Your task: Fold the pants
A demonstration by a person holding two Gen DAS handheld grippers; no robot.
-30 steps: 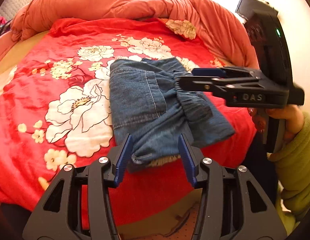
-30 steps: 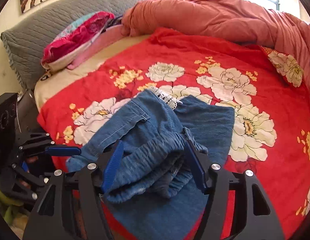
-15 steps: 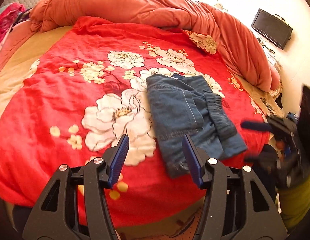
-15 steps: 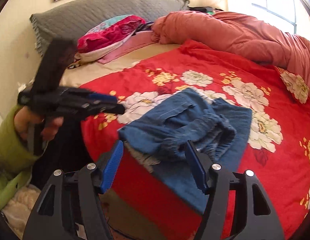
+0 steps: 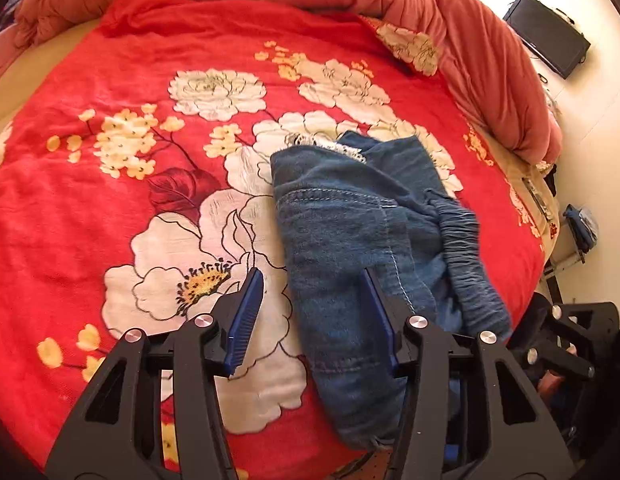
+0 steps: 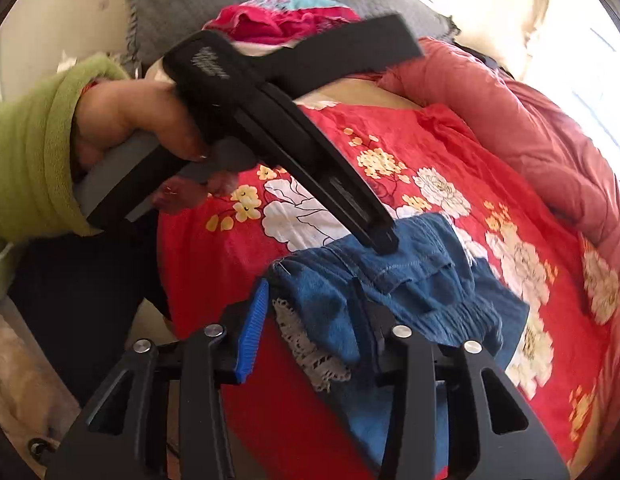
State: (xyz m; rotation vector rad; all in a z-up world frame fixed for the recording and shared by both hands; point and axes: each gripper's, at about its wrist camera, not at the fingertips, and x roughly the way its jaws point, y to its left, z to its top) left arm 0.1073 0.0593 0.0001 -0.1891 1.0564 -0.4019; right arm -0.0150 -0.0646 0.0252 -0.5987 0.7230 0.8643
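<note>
The folded blue denim pants (image 5: 349, 224) lie on the red floral bedspread (image 5: 110, 200), near the bed's edge, elastic waistband bunched on the side toward the right gripper (image 6: 313, 312). The left gripper (image 5: 310, 312) hovers low over the near end of the pile, jaws spread wide, gripping nothing. The right gripper's jaws also stand wide, straddling the lace-trimmed corner without closing on it. The left hand (image 6: 130, 120) shows in a green sleeve.
</note>
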